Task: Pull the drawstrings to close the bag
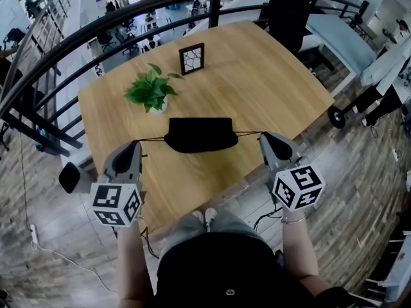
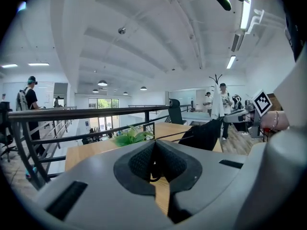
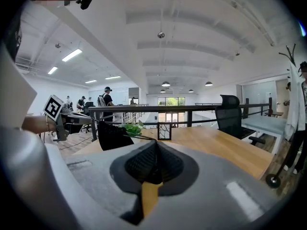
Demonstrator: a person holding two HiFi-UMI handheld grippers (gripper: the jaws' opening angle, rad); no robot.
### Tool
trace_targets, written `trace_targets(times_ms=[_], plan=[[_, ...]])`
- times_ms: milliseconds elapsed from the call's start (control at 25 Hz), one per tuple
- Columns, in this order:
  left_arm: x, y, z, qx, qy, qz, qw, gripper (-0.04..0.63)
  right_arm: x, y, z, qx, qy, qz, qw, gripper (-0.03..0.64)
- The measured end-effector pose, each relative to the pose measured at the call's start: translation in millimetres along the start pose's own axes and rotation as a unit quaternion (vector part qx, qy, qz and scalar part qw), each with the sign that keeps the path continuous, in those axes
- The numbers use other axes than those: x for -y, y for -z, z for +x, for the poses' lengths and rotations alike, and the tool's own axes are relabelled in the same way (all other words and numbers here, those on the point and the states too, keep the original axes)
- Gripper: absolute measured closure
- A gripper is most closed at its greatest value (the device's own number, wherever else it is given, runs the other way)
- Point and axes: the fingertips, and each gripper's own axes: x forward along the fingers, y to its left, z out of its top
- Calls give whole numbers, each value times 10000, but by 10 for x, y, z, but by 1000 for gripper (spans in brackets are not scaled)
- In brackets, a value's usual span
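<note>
We see wooden table beside black railing, plank floor around; plant, small frame on far half. Black bag over near half. Our left gripper, jaws closed, pinches left drawstring; right gripper likewise right drawstring; both taut.

A wooden table stands beside a curved black railing on a plank floor. A black office chair sits at its far side; strip lights line the white ceiling.
</note>
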Motion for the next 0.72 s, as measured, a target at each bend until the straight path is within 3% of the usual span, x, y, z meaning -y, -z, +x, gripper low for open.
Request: trace_targets(times_ms=[280, 720], plan=[[-20, -17, -38, 136, -27, -274, 9995, 578, 68, -45, -71, 112, 87, 98, 9999, 614], [-133, -84, -92, 251, -159, -329, 9990, 578, 136, -152, -151, 328, 328, 312, 9984, 614]])
